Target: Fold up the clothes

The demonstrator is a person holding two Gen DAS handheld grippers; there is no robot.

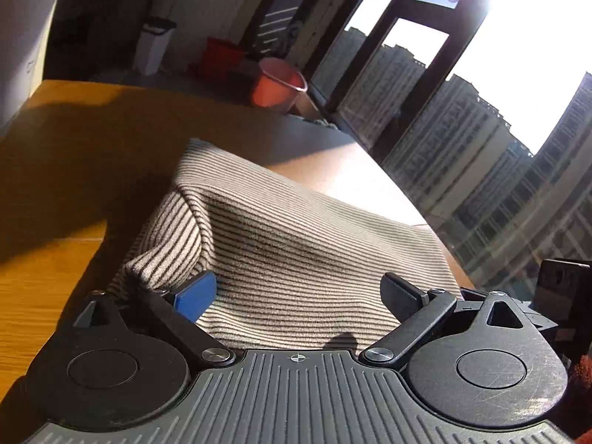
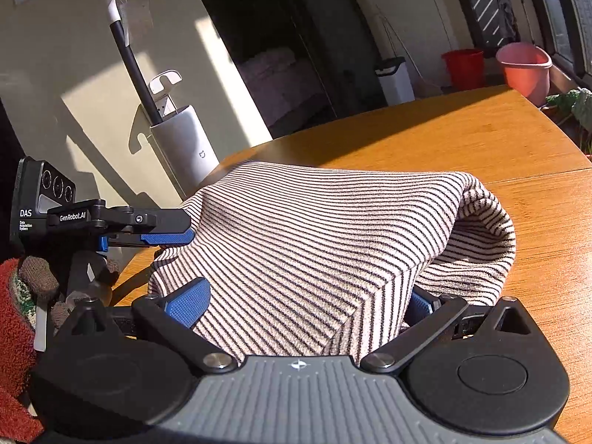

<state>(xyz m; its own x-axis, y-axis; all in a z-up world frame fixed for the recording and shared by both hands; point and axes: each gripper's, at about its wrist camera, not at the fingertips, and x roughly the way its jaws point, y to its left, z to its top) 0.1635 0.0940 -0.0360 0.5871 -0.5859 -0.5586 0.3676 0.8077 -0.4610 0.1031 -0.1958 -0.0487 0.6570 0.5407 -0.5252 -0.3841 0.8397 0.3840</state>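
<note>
A beige garment with thin dark stripes [image 1: 281,244] lies bunched on the wooden table [image 1: 48,259]. In the left wrist view my left gripper [image 1: 296,292] has its jaws wide apart with the cloth draped between them, not pinched. In the right wrist view the same garment [image 2: 314,244] is humped up and folded over at the right. My right gripper [image 2: 307,303] also stands with jaws apart, the cloth lying between the blue pads [image 2: 188,301]. The left gripper [image 2: 166,235] shows at the left edge of that view, at the cloth's far corner.
A pink bucket [image 2: 525,68], a red bucket [image 2: 464,66] and a white bin [image 2: 394,79] stand on the floor beyond the table. A white vacuum on its dock [image 2: 185,144] is behind the table's left edge. Large windows [image 1: 462,129] run along the right side.
</note>
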